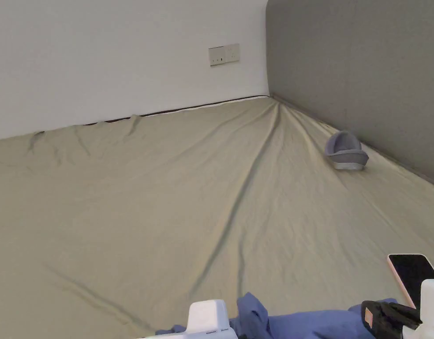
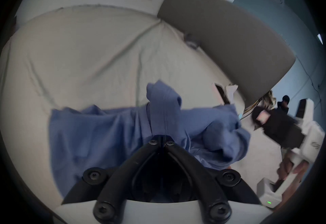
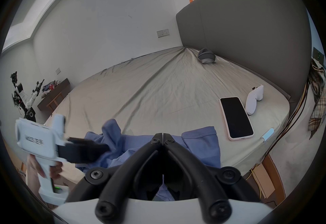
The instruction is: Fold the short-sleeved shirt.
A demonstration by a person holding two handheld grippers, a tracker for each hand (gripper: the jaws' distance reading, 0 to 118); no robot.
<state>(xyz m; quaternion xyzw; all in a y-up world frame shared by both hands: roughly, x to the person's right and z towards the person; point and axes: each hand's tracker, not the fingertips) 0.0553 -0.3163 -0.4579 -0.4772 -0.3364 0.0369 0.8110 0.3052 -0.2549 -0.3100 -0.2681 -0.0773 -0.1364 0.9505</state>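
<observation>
Both tongs, left [image 2: 163,137] and right [image 3: 162,134], pinching shirt [image 2: 105,130] at bed's [image 1: 167,198] six o'clock edge, probably for spreading flat.

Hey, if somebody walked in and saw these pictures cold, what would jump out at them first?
Probably the blue shirt, bunched at the near edge of the wide beige bed sheet, with the left gripper and the right gripper both closed at its fabric. Next, the dark phone lying on the sheet to the right of the shirt, and a small grey cap-like thing far off by the grey headboard.
</observation>
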